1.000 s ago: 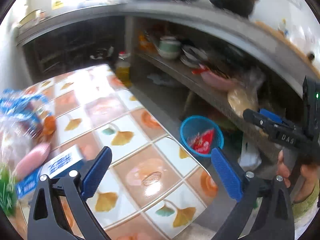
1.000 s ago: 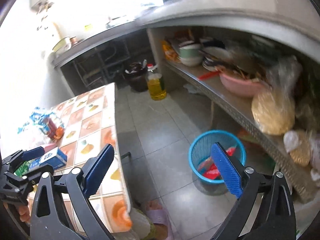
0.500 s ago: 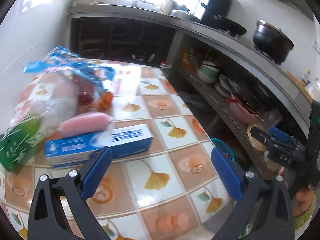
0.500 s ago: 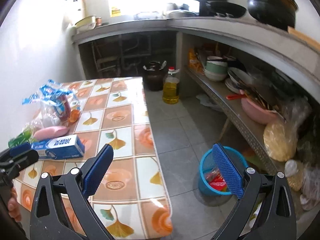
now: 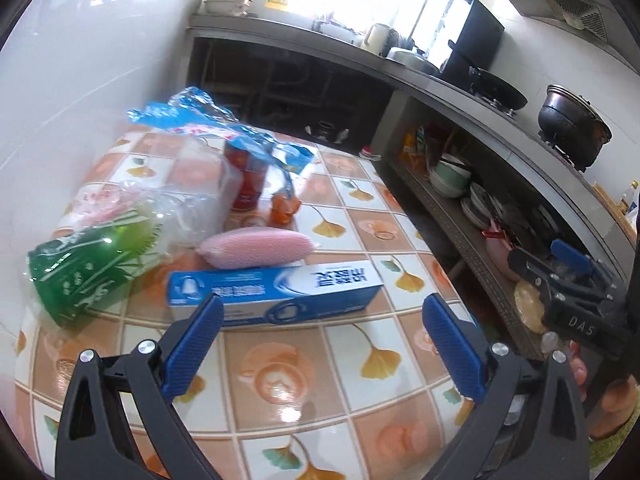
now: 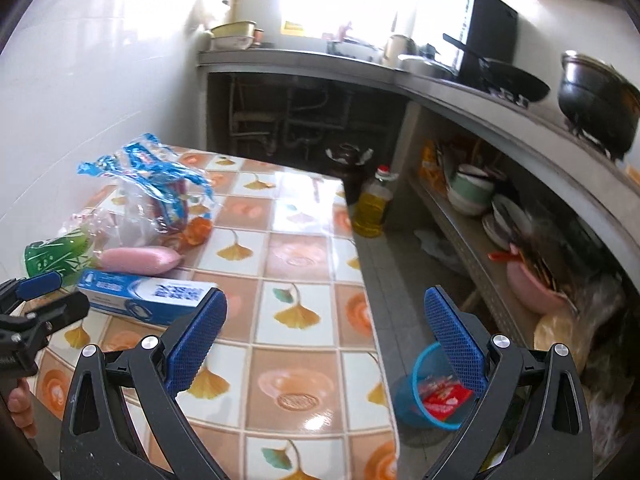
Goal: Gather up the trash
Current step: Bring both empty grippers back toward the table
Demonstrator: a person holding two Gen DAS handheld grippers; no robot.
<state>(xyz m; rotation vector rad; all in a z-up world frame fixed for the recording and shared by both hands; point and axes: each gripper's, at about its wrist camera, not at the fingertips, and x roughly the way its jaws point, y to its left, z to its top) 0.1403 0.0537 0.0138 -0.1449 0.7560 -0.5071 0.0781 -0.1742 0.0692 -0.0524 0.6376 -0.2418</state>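
Observation:
A blue toothpaste box (image 5: 276,292) (image 6: 148,298) lies on the tiled table (image 5: 304,368) (image 6: 296,256), just ahead of my open, empty left gripper (image 5: 320,344). Behind the box lie a pink sponge (image 5: 256,246) (image 6: 140,260), a green packet (image 5: 84,272) (image 6: 52,258) and a clear bag with blue print (image 5: 224,148) (image 6: 156,188) holding a red can. My right gripper (image 6: 326,336) is open and empty above the table's right edge. A blue bin (image 6: 432,396) with red wrappers stands on the floor to the right, below the table.
A white tiled wall borders the table on the left. A concrete counter (image 6: 460,92) with a wok and a pot runs along the back and right, over a shelf of bowls (image 6: 472,192). An oil bottle (image 6: 372,208) stands on the floor. The right gripper shows at right in the left wrist view (image 5: 568,284).
Both grippers swung left from the floor bin toward the table. The toothpaste box and trash pile now lie close ahead of the left gripper. Both stayed open.

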